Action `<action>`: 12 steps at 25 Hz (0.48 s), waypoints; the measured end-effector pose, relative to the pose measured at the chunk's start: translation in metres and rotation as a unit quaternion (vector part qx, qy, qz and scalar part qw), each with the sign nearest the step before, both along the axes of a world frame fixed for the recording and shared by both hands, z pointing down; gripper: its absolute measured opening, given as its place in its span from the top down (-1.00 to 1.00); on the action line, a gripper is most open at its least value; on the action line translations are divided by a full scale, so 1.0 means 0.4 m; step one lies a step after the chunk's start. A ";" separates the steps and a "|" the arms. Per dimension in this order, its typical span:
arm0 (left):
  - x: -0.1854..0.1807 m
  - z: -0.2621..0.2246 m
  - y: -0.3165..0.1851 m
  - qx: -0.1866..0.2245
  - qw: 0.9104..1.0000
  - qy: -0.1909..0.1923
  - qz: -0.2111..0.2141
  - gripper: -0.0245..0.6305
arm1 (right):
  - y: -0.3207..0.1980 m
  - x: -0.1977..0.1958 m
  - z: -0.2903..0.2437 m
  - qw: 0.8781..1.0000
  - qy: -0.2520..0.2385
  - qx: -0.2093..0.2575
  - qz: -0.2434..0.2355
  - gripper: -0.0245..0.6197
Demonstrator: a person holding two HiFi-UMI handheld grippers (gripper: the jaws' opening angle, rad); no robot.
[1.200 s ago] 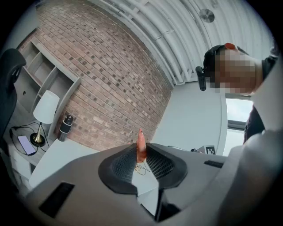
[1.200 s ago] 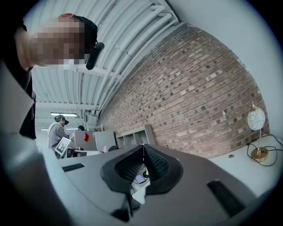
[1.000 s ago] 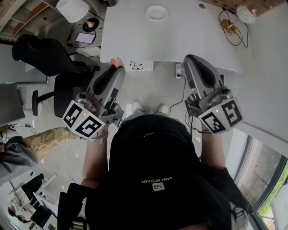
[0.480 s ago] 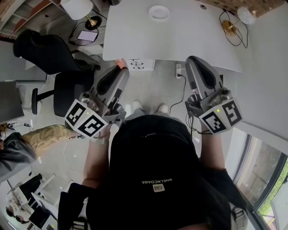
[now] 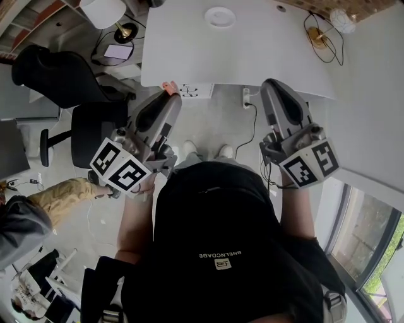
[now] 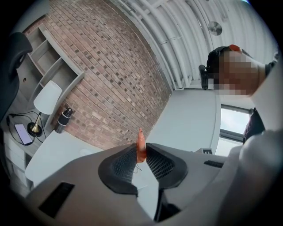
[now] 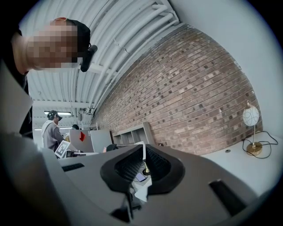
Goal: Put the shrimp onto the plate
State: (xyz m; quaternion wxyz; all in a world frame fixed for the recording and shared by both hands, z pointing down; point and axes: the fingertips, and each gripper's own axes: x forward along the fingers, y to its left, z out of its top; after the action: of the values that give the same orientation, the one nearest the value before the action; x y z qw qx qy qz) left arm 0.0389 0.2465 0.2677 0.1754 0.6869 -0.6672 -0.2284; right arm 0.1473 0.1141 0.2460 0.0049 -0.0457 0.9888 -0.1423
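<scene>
The small round white plate [image 5: 220,17] lies at the far side of the white table [image 5: 252,53]. An orange shrimp [image 5: 168,87] is pinched in my left gripper [image 5: 165,93], which hangs in front of the table's near edge, left of centre. In the left gripper view the shrimp [image 6: 140,148] stands upright between the ribbed pads, and the left gripper [image 6: 140,152] is shut on it. My right gripper [image 5: 273,84] hovers by the near edge on the right. In its own view the right gripper [image 7: 143,148] has its tips together and holds nothing.
A black office chair [image 5: 60,79] stands left of the table, beside a white-shaded lamp [image 5: 103,11] and a phone [image 5: 118,52]. A globe lamp [image 5: 342,20] with a brass base [image 5: 319,38] sits at the table's far right. A seated person [image 5: 28,217] is at the lower left.
The left gripper has edged slightly right toward the table edge with the shrimp still in it. The right gripper has barely moved.
</scene>
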 end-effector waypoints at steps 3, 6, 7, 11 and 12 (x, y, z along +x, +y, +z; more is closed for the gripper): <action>-0.025 0.008 0.004 0.002 1.000 0.004 0.003 0.71 | 0.003 -0.018 0.004 1.000 0.003 0.001 0.006 0.90; -0.055 0.009 0.012 0.007 1.000 0.007 0.004 0.71 | 0.012 -0.041 0.003 1.000 0.005 0.003 0.010 0.90; -0.067 0.008 0.016 0.008 1.000 0.008 0.005 0.71 | 0.015 -0.050 0.002 1.000 0.006 0.004 0.011 0.90; -0.113 0.012 0.034 0.012 1.000 0.008 0.008 0.71 | 0.028 -0.090 0.000 1.000 0.005 0.004 0.020 0.90; -0.126 0.015 0.040 0.013 1.000 0.009 0.010 0.71 | 0.032 -0.101 0.000 1.000 0.004 0.003 0.023 0.90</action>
State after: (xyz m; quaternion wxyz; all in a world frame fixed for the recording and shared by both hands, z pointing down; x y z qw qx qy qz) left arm -0.0113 0.2626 0.2736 0.1749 0.6937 -0.6557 -0.2414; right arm 0.1071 0.1271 0.2461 0.0044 -0.0687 0.9879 -0.1388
